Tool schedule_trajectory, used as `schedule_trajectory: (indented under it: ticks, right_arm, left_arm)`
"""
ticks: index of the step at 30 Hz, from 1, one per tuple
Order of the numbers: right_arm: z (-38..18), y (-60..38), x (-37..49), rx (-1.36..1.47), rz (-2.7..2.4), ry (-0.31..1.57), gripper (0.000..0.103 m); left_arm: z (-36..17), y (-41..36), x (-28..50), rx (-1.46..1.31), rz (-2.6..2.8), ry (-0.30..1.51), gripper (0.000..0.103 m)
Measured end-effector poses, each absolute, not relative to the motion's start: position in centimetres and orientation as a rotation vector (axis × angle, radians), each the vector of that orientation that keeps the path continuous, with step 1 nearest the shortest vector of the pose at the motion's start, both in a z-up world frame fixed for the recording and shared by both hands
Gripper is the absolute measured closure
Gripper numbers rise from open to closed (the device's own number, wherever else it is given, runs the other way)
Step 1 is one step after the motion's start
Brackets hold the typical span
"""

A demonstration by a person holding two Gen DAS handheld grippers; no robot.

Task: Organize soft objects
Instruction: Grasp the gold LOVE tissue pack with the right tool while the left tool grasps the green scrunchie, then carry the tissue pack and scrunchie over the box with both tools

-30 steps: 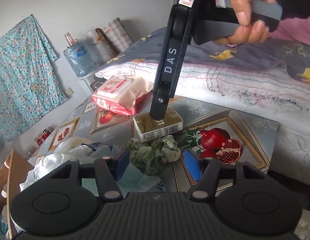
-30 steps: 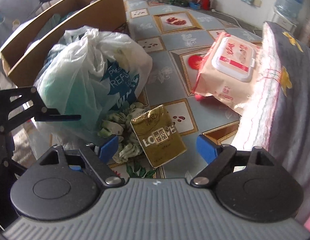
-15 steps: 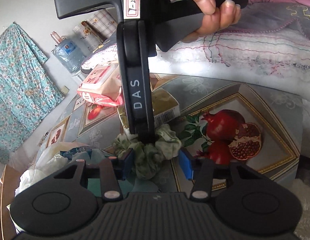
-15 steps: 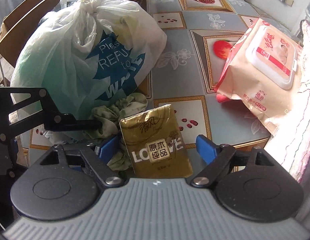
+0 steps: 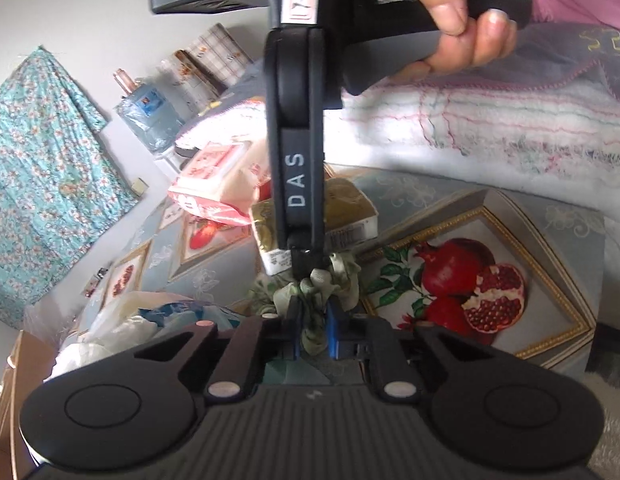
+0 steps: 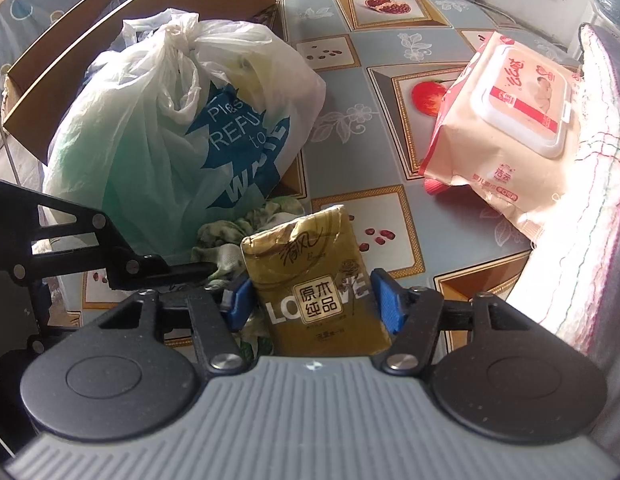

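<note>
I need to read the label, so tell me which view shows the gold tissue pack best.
The right wrist view: the gold rectangular plastic tissue pack lies face-up, its printed front nearly unobstructed, between the right gripper fingers. In the left wrist view, that gripper's arm hides much of the pack, showing only edges and a barcode.

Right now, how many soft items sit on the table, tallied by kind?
Plastic bag: 1
Wet wipes pack: 1
Gold tissue pack: 1
Green scrunchie: 1
Total: 4
</note>
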State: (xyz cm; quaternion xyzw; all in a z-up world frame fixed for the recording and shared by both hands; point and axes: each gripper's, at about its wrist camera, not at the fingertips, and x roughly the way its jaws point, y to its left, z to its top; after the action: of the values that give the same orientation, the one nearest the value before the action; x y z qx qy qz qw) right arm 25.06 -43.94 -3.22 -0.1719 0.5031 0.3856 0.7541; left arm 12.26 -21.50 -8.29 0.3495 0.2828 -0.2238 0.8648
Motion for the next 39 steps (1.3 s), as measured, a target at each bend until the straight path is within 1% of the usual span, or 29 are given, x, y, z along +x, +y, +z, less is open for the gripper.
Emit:
schedule_trajectory:
  ticks: [4, 13, 19, 23, 27, 30, 35, 39]
  right_arm:
    - [-0.6, -44.3, 23.6, -0.361, 0.815, 1.058, 0.043]
    - [8.1, -42.1, 19.5, -0.313, 0.824, 0.909, 0.043]
    - [11.3, -36.2, 18.7, -0.246, 0.906, 0.864, 0.043]
    - [12.6, -29.9, 18.5, -0.231, 1.007, 0.842, 0.043]
    - [13.2, -22.5, 18.3, -0.265, 1.096, 0.834, 0.043]
    - [12.6, -16.6, 18.3, -0.317, 1.137, 0.873, 0.043]
    - [10.2, -8.4, 19.3, -0.426, 1.125, 1.015, 0.043]
    - [7.7, -4.7, 20.9, -0.467, 1.074, 1.144, 0.043]
  left_arm:
    - [-6.4, -20.8, 11.3, 0.694, -0.44, 0.54, 0.091]
    - [-0.5, -17.0, 6.7, 0.615, -0.33, 0.37, 0.091]
    - [2.6, -12.1, 4.8, 0.557, -0.191, 0.329, 0.091]
    - [4.0, -7.6, 3.5, 0.537, -0.075, 0.323, 0.091]
    - [4.9, -2.7, 3.0, 0.515, 0.031, 0.353, 0.091]
    - [5.1, 0.9, 3.2, 0.473, 0.079, 0.412, 0.091]
    - [4.3, 6.0, 4.2, 0.353, 0.071, 0.541, 0.091]
    - [2.9, 8.4, 4.2, 0.288, 0.037, 0.634, 0.091]
